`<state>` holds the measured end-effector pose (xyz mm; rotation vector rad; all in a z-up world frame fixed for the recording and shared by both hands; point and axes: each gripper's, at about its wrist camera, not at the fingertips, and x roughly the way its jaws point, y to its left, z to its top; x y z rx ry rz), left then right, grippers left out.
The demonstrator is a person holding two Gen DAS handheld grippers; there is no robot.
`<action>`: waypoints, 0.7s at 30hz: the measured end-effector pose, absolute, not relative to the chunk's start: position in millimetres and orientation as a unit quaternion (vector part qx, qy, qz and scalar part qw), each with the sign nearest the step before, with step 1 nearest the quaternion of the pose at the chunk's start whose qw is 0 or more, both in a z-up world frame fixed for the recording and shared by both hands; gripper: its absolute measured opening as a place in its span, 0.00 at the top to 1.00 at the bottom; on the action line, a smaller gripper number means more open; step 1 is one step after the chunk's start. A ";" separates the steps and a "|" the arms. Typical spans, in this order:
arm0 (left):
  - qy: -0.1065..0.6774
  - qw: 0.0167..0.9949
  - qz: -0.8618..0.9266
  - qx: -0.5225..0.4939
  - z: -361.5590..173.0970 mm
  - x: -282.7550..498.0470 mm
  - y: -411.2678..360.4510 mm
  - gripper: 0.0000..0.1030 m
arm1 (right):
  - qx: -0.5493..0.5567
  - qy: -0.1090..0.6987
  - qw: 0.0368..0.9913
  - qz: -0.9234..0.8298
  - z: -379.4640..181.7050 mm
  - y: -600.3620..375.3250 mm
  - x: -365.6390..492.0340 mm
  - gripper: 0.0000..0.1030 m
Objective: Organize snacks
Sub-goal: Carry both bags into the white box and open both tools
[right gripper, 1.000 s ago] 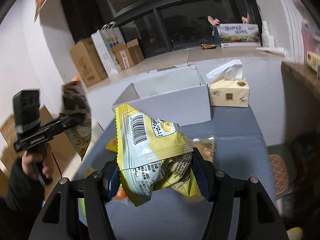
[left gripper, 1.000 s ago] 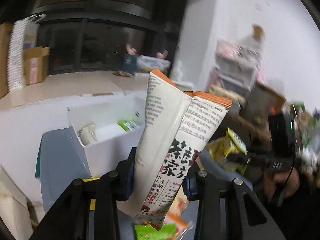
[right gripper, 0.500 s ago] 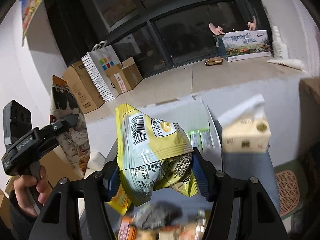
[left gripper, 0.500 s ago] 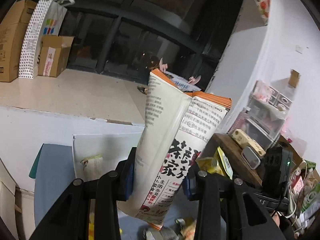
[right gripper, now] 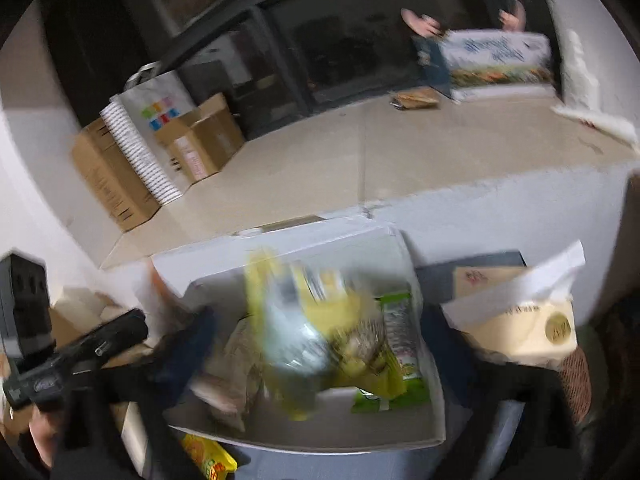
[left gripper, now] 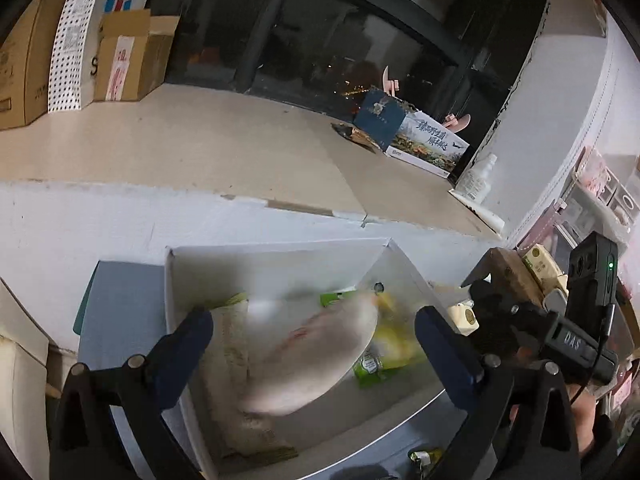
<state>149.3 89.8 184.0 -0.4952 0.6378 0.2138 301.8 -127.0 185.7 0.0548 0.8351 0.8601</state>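
Both of your grippers have swung in over the white box (left gripper: 280, 256) since a second ago, and both packets have left the jaws. Your left gripper (left gripper: 312, 336) has just been opening and now stands wide, its blue pads clear of the pale noodle packet (left gripper: 308, 360), which shows as a blur between them, inside the box. That packet stood upright in the grip before; now its long axis is tilted, running from low near the box's near-left corner up toward the far-right one. You cannot tell from the blur which end leads.

Your right gripper (right gripper: 320, 344) has likewise just been opening and is spread wide, touching nothing. The yellow chip bag (right gripper: 304, 332) is smeared between the jaws, over the middle of the box, its long axis running roughly from the far wall toward the near wall. Whether it has landed or is in the air cannot be told.

Beneath them in the box lie a green packet (right gripper: 396, 332) along the right wall and a beige packet (left gripper: 228, 344) along the left wall. A box of tissues (right gripper: 532, 320) sits just beside the box's right wall, on the blue-grey worktop (left gripper: 120, 304). At the near edge of the worktop, outside the box, lies a yellow snack (right gripper: 204, 456).
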 end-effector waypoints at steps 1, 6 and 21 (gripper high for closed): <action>0.311 0.914 0.105 -0.239 183.3 147.7 89.1 0.00 | 0.031 0.390 0.827 0.404 184.3 -131.4 301.6 0.00; 0.309 0.919 0.092 -0.228 189.4 128.8 73.1 0.00 | 0.019 0.372 0.831 0.413 191.1 -144.9 285.2 0.00; 0.226 0.961 0.055 -0.146 235.4 -20.1 -24.0 0.00 | -0.065 0.206 0.845 0.489 253.1 -248.0 118.8 0.00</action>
